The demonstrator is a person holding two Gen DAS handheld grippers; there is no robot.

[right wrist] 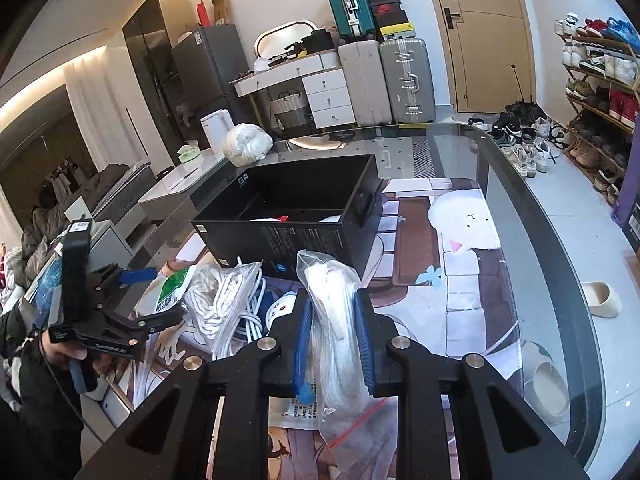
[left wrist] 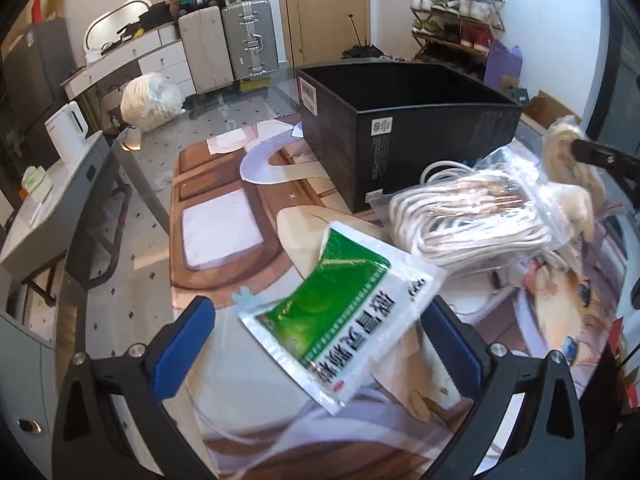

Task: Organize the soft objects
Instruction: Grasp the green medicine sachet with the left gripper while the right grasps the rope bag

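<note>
My right gripper (right wrist: 334, 340) is shut on a clear zip bag of white rope (right wrist: 332, 304), held up just in front of the open black box (right wrist: 300, 236). White and red items lie inside the box. A second bag of rope (left wrist: 472, 216) lies on the mat by the box's near corner, with a white cable (right wrist: 256, 312) beside it. My left gripper (left wrist: 320, 340) stands wide open around a green-and-white packet (left wrist: 340, 312); the packet rests near the right finger and is apart from the left pad (left wrist: 184, 344). The left gripper (right wrist: 156, 300) also shows in the right wrist view, in a person's hand.
The glass table (right wrist: 520, 240) carries a printed mat (left wrist: 224, 232). A white bagged bundle (left wrist: 148, 100) sits at the far table edge. A side desk with a white kettle (left wrist: 70, 128) stands to the left. Suitcases, drawers and a shoe rack line the far wall.
</note>
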